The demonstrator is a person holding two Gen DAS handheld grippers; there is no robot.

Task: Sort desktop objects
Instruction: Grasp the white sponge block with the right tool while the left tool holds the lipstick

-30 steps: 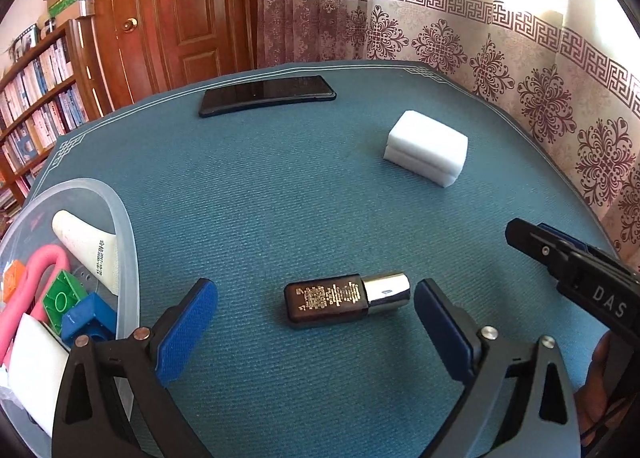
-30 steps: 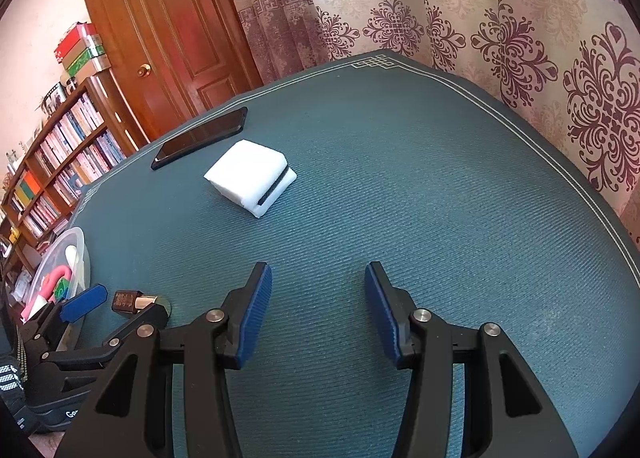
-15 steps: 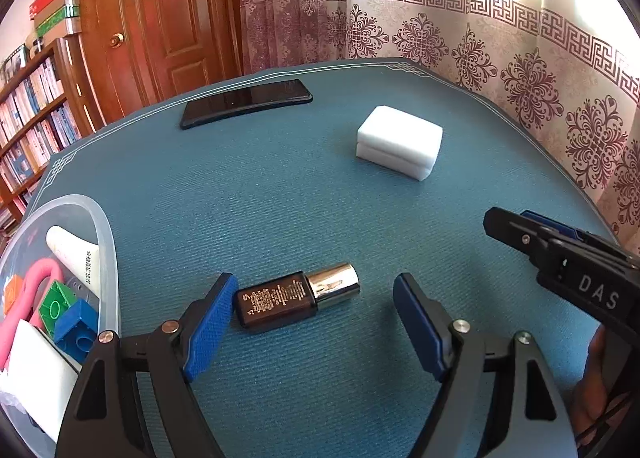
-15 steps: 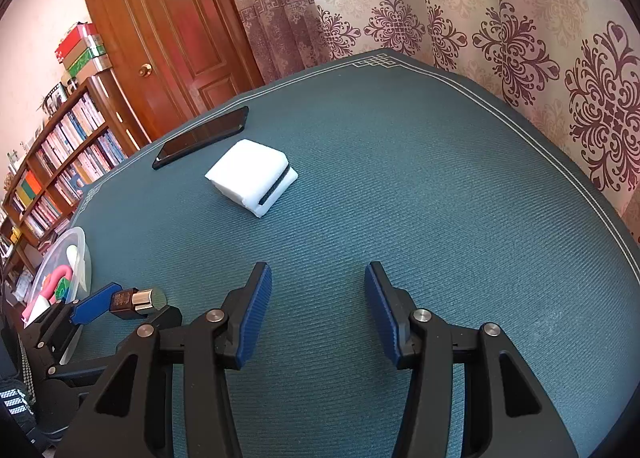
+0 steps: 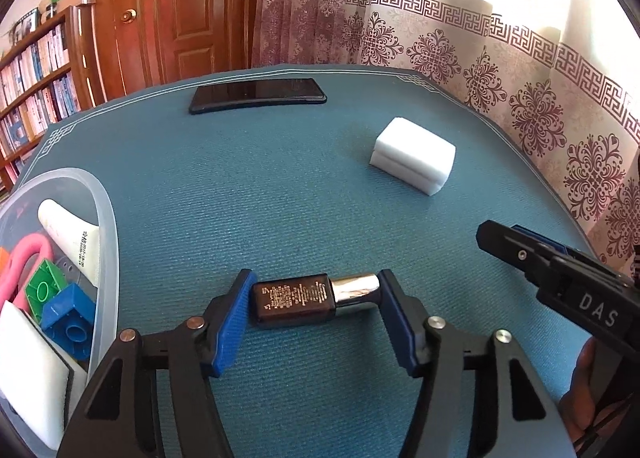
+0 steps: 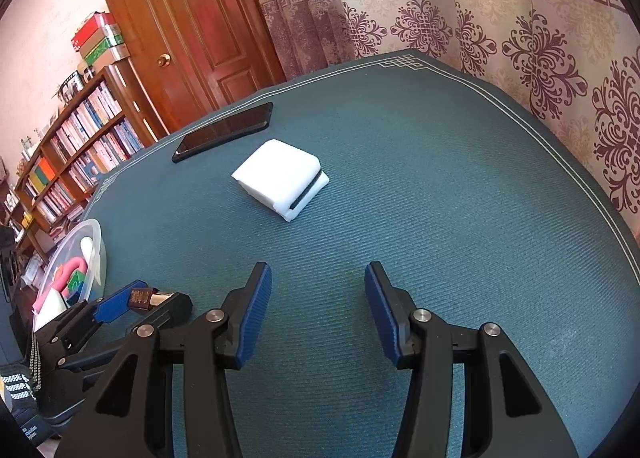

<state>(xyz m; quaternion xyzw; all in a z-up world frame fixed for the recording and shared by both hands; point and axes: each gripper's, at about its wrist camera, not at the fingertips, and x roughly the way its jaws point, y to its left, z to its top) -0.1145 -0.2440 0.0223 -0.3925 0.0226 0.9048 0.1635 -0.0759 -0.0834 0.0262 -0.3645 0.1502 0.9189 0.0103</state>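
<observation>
Left tongs (image 5: pixel 316 298): blue pads pressed on both ends of a small brown bottle (image 5: pixel 296 300) with a silver cap, lying crosswise on the blue tabletop (image 5: pixel 260 197).
Right tongs (image 6: pixel 318 306): spread apart, nothing between them, hovering over bare tabletop.
Clear tub (image 5: pixel 106 217): just left of the left tongs; holds toy blocks, a pink ring and a white tube.
White foam block (image 5: pixel 414 163): ahead and to the right of the left tongs.
Black phone (image 5: pixel 256 95): far ahead, near the table's far edge.

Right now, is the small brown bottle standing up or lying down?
Lying down. The brown bottle rests on its side on the blue mat, silver cap pointing right, between the pads of the left gripper.
</observation>
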